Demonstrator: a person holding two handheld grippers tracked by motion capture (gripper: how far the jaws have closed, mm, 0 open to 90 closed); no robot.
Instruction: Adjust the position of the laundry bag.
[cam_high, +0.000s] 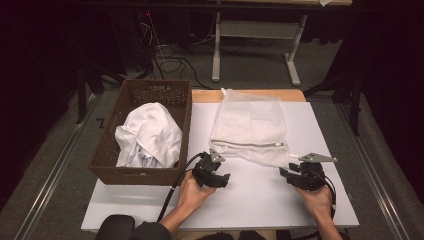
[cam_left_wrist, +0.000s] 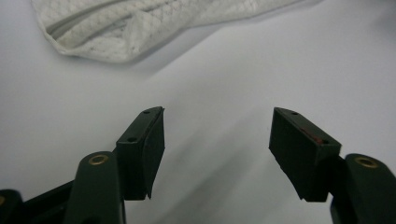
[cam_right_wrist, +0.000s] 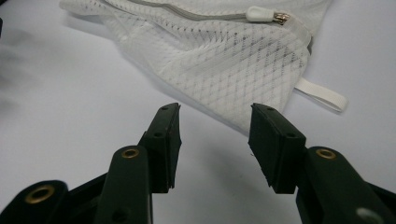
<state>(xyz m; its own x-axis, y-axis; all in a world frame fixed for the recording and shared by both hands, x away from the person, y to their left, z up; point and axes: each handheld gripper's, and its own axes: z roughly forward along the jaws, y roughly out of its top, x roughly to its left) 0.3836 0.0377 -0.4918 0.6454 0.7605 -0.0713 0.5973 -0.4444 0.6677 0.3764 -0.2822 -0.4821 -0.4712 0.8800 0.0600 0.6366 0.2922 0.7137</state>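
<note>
A white mesh laundry bag (cam_high: 248, 127) lies flat on the white table (cam_high: 250, 195), its zipper along the near edge. In the right gripper view the bag (cam_right_wrist: 219, 51) shows a zipper pull (cam_right_wrist: 264, 15) and a fabric loop (cam_right_wrist: 322, 95). My right gripper (cam_right_wrist: 215, 135) is open just short of the bag's near corner, nothing between its pads. My left gripper (cam_left_wrist: 217, 147) is open over bare table, the bag's edge (cam_left_wrist: 140, 28) ahead of it. In the high view the left gripper (cam_high: 212, 172) is near the bag's left corner, the right gripper (cam_high: 300, 175) near its right corner.
A brown woven basket (cam_high: 175, 95) holding a crumpled white cloth (cam_high: 147, 135) stands at the table's left. A wooden strip (cam_high: 205, 95) runs along the far edge. Beyond it are a white desk frame (cam_high: 255, 30) and cables on the floor.
</note>
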